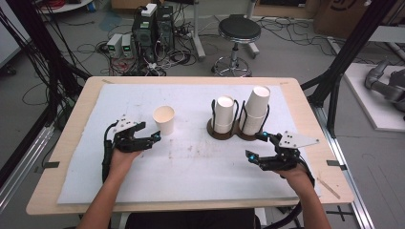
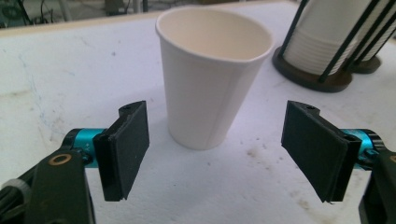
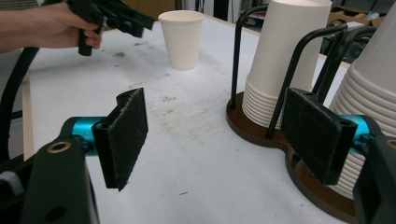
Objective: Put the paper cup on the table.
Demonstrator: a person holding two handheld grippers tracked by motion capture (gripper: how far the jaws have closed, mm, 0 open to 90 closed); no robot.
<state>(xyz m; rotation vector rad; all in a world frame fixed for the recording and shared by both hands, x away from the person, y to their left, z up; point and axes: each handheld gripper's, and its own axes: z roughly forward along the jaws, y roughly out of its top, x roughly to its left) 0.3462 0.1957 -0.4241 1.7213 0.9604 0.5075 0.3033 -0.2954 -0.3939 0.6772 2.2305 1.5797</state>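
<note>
A single white paper cup (image 1: 164,119) stands upright and open-mouthed on the white mat, left of centre. My left gripper (image 1: 150,132) sits just in front of it and a little to the left, open. In the left gripper view the cup (image 2: 212,79) stands just beyond the jaws of the left gripper (image 2: 222,151), and neither pad touches it. Two stacks of white cups (image 1: 224,112) (image 1: 255,109) rest upside down in a dark wire holder (image 1: 224,133). My right gripper (image 1: 255,145) is open in front of the holder and holds nothing, with its right pad close to the nearer stack (image 3: 373,93).
The mat (image 1: 191,162) covers most of the wooden table (image 1: 71,143). Beyond the table's far edge are a black stool (image 1: 239,33), computer boxes and floor cables. Black frame posts stand at both sides.
</note>
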